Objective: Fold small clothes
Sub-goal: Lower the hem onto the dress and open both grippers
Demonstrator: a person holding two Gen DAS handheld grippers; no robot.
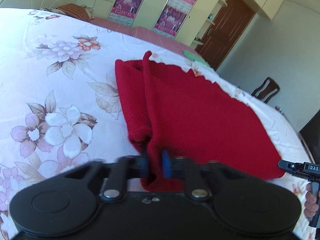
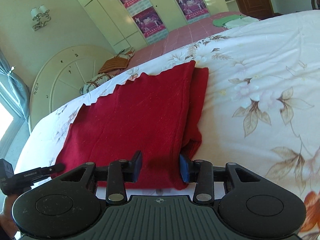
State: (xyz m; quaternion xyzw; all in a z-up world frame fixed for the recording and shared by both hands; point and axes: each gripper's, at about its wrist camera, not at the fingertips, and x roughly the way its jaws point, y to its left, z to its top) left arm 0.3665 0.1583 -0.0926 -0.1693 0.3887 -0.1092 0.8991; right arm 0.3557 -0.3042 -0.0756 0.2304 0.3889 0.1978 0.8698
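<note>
A red knit garment [image 1: 200, 120] lies folded lengthwise on the floral bedsheet [image 1: 60, 80], with a sleeve tucked along its left side. My left gripper [image 1: 155, 165] is shut on a raised fold at the garment's near edge, its blue pads pinching the cloth. In the right wrist view the same garment [image 2: 130, 120] lies flat. My right gripper [image 2: 161, 168] stands open over its near right corner, with the fabric edge between the spread blue pads and not squeezed. Each gripper's tip shows at the edge of the other view, holding the same near edge.
Green and white clothes [image 2: 226, 22] lie at the bed's far side on a pink cover. Pillows [image 2: 116, 63] rest by the round headboard [image 2: 66, 76]. A wooden chair [image 1: 266, 89] stands beyond the bed, and wardrobes and a brown door [image 1: 226, 30] line the wall.
</note>
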